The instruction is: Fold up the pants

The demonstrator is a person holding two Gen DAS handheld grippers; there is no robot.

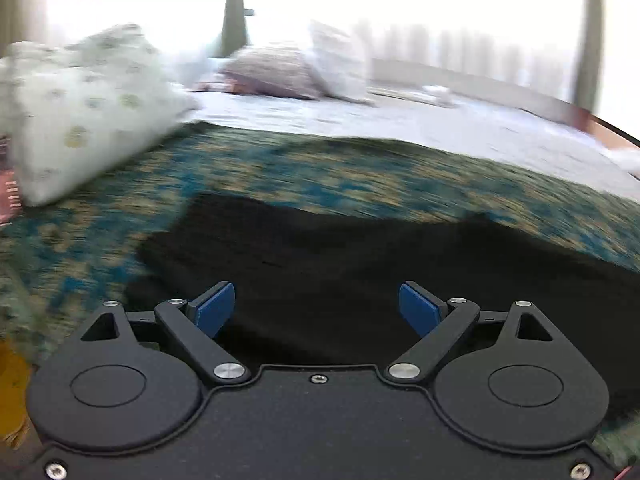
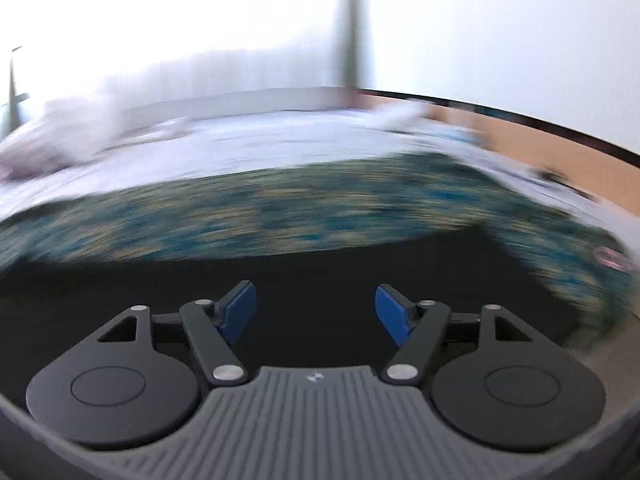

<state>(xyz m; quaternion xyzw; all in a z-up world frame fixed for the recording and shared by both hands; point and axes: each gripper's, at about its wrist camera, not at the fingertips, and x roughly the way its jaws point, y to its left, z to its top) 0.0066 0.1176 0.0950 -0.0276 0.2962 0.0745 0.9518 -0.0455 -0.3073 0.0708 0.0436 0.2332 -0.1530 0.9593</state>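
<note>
Black pants [image 1: 320, 264] lie flat on a teal and gold patterned bedspread [image 1: 280, 168]. My left gripper [image 1: 316, 306] is open and empty, just above the near part of the pants. In the right wrist view the same black pants [image 2: 280, 276] spread across the lower half, on the bedspread [image 2: 280, 208]. My right gripper [image 2: 316, 308] is open and empty above them. Both views are blurred by motion.
A white spotted pillow [image 1: 88, 108] lies at the left on the bedspread. More pillows [image 1: 288, 68] sit at the far end on a pale sheet [image 1: 440, 124]. A wooden bed frame [image 2: 540, 140] runs along the right. Bright curtained windows are behind.
</note>
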